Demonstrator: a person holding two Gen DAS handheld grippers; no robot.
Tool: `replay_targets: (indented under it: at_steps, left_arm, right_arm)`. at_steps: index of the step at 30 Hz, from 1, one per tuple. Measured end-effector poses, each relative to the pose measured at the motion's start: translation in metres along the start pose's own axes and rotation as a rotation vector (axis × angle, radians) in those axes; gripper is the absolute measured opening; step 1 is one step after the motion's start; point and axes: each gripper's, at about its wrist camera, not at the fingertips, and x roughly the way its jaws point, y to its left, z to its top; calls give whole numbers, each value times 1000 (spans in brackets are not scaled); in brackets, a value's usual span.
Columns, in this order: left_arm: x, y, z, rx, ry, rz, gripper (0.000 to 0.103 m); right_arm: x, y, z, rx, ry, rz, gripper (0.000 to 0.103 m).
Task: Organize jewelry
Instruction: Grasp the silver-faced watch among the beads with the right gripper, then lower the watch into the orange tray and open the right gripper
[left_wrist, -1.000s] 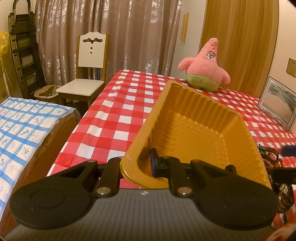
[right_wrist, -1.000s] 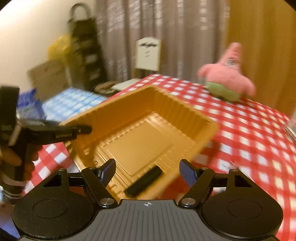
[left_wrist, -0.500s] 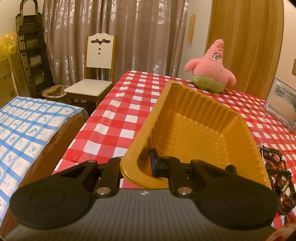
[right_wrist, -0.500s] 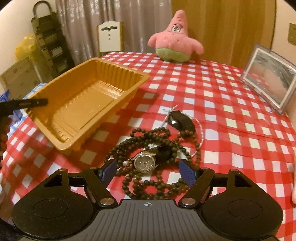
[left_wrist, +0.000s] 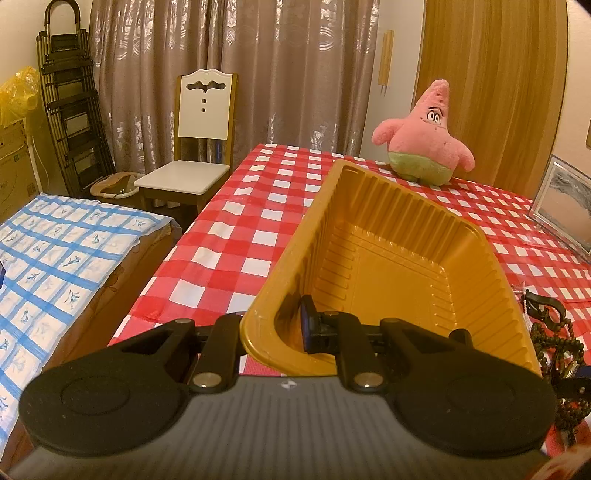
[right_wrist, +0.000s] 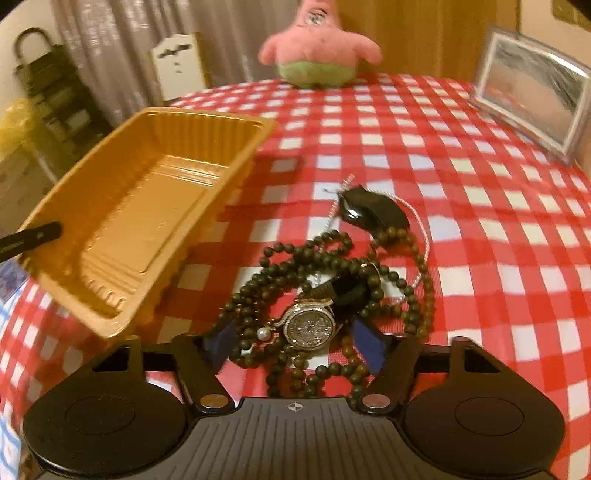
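Gold tray wall pinched by left gripper, lower centre, long axis running to upper right | right gripper spread, jaws just closing in, straddling watch amid beads, lower centre, not pressing | since earlier: right view swung from tray to jewelry; tray unmoved.

Glossy ribbed golden plastic tray – matt dark round-bead wooden necklace; sparkly stone-set metal wristwatch; checked red-white tablecloth, smooth w/ sheen.
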Motion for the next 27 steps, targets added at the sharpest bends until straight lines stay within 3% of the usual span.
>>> replay_targets:
  at_steps: [7,10,18,27]
  left_arm:
    - [0,0,0,0,1,0,13]
    - [0,0,0,0,0,0,13]
    - [0,0,0,-1,1,0,13]
    - [-1,0,-1,3,0,-1,13]
  right_arm:
    - [9,-8,5,122,-8,-39,58]
    - [8,-14,4,156,-19,-40,38]
    - [-14,-22,6,213,-6,59,37]
    - [-45,-4,20,189,-86,182,35]
